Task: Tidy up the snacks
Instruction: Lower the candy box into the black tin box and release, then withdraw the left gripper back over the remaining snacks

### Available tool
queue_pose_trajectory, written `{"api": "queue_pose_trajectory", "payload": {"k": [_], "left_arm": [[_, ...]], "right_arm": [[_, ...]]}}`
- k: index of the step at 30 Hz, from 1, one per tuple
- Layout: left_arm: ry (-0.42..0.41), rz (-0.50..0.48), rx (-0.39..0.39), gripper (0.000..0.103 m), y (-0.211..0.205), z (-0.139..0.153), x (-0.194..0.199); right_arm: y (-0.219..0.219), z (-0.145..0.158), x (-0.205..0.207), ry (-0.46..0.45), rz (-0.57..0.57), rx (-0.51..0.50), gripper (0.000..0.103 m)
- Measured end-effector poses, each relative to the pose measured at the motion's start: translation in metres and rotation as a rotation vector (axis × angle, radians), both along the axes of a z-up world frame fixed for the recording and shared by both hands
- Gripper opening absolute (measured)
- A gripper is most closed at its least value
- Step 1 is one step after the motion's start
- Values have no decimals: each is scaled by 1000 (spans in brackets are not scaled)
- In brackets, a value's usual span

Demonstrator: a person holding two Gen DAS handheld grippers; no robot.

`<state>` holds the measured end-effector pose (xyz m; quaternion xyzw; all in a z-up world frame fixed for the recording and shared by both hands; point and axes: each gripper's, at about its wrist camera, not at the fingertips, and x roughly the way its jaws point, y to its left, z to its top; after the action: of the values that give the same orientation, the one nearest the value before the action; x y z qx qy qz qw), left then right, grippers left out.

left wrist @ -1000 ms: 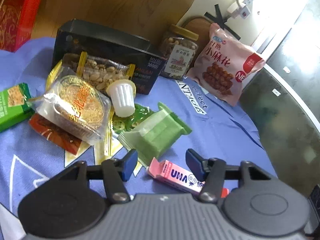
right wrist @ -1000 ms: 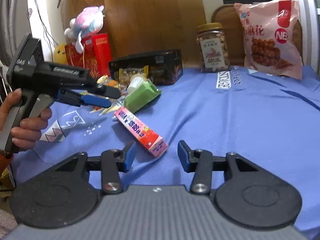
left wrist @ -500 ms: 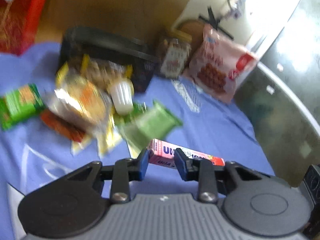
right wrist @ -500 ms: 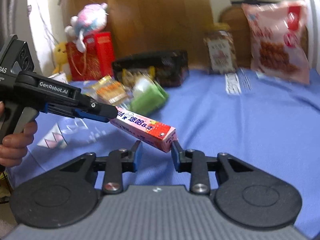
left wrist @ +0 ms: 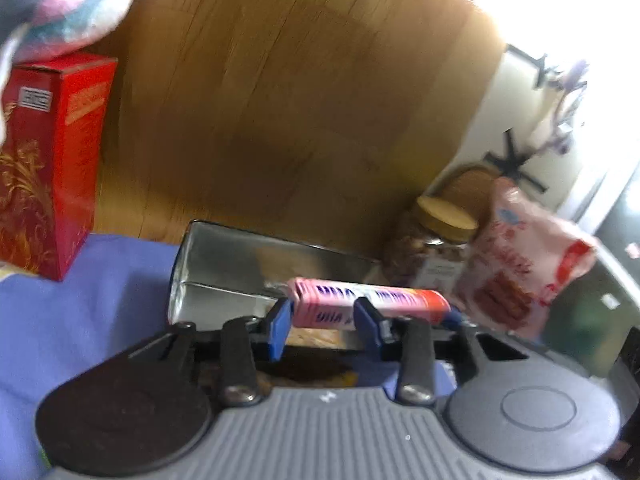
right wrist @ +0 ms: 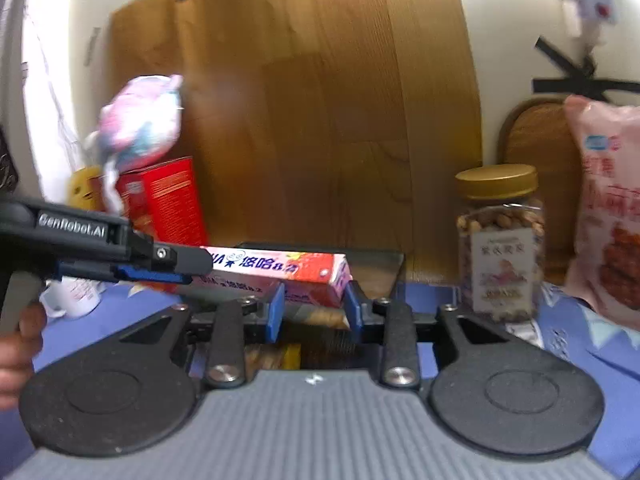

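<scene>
A long pink candy box (left wrist: 372, 300) hangs in the air, level, above the open black box (left wrist: 224, 264). My left gripper (left wrist: 322, 320) grips its left end and my right gripper (right wrist: 314, 312) its red right end (right wrist: 320, 276). The pads of both press on the carton while both pairs of jaws are opening slightly. In the right wrist view the left gripper (right wrist: 200, 268) reaches in from the left, with a hand (right wrist: 16, 344) on its handle. Part of the black box (right wrist: 380, 260) shows behind the carton.
A gold-lidded nut jar (right wrist: 500, 240) and a pink snack bag (right wrist: 608, 220) stand at the right. A red box (left wrist: 52, 160) with a plush toy (right wrist: 140, 120) on it stands at the left. A wooden board (left wrist: 300, 100) backs the blue cloth (left wrist: 80, 300).
Both grippers closed on the pink candy box, one at each end, and lifted it off the cloth. They carried it forward over the black box; the loose snack pile dropped out of view.
</scene>
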<state>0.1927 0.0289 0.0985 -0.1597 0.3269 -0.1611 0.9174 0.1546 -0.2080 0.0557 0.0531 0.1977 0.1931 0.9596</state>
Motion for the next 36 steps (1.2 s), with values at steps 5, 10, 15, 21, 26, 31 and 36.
{"api": "queue_pose_trajectory", "payload": {"k": [5,10,15,21,26,31,36], "left_arm": [[-27,-20,-25,42,31,-13,-21],[82,8,-35,43,47,-46,-16],[154,-74,7,33,11,-70,-8],[44,-84,18,43,12,-51,-73],[-108,60,-43,50,42,-26,-127],[-144,-31,-116,50,12,-40,-165],[-130,-88,28,50,-33,-77,-184]], "right_arm": [[-25,-17,-18,94,10,200,38],[-25,-50,-10,283,74,263,39],[10,-63,8,383,144,266,40],[8,-38,-53,276,196,232,39],[-55,-6,-119,77,-8,260,42],[-100,-42,-177,162,-162,369,44],[-99,-78,-210,267,-216,441,44]]}}
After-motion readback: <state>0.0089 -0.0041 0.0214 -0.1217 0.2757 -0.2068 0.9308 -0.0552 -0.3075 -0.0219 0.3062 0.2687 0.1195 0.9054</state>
